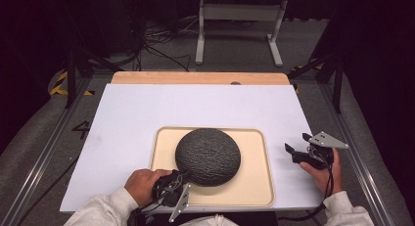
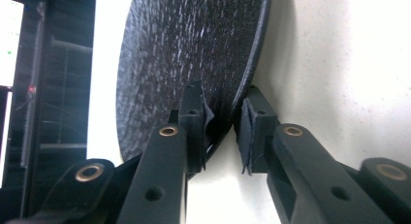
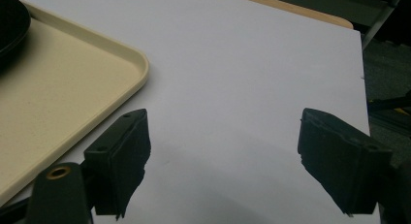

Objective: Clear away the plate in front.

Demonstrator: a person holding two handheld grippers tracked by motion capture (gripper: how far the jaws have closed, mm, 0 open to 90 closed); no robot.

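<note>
A black, rough-textured bowl lies upside down as a dome on a cream tray. My left gripper reaches in from the near left and is shut on the bowl's near rim. In the left gripper view the bowl rises beside the tray, and its thin rim runs between the two jaws of the left gripper. My right gripper is held just right of the tray, open and holding nothing. In the right gripper view the gripper is over the white board, with the tray corner and bowl edge at left.
The tray sits on a white board laid over a wooden table. Aluminium rails run along both sides. Beyond the table, cables lie on the floor beside a white metal stand.
</note>
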